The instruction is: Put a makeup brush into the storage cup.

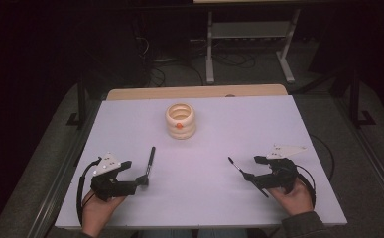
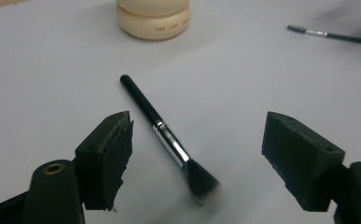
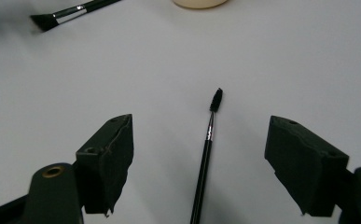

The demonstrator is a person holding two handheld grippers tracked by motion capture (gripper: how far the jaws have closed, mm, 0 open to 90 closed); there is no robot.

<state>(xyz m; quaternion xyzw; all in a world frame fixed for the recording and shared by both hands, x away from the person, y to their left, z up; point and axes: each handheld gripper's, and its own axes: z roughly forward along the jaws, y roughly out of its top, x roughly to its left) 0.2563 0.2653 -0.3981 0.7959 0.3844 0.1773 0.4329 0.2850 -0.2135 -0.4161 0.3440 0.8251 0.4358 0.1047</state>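
A black makeup brush (image 2: 169, 140) with a silver ferrule lies on the white table (image 1: 204, 148), its bristles toward me, between the wide-apart jaws of my left gripper (image 2: 199, 123). In the high view that brush (image 1: 150, 163) lies just right of the left gripper (image 1: 139, 172). A thin black spoolie brush (image 3: 207, 149) lies between the spread jaws of my open right gripper (image 3: 199, 123), head pointing away. From above, the spoolie (image 1: 244, 173) lies at the right gripper (image 1: 253, 168). Neither jaw pair touches its brush.
A cream ribbed round holder (image 1: 180, 120) with something orange inside stands at the table's far middle, and its base shows as the holder (image 2: 153, 21) in the left gripper view. A wooden strip (image 1: 194, 92) runs along the far edge. Beyond it stand table legs and cables on the floor.
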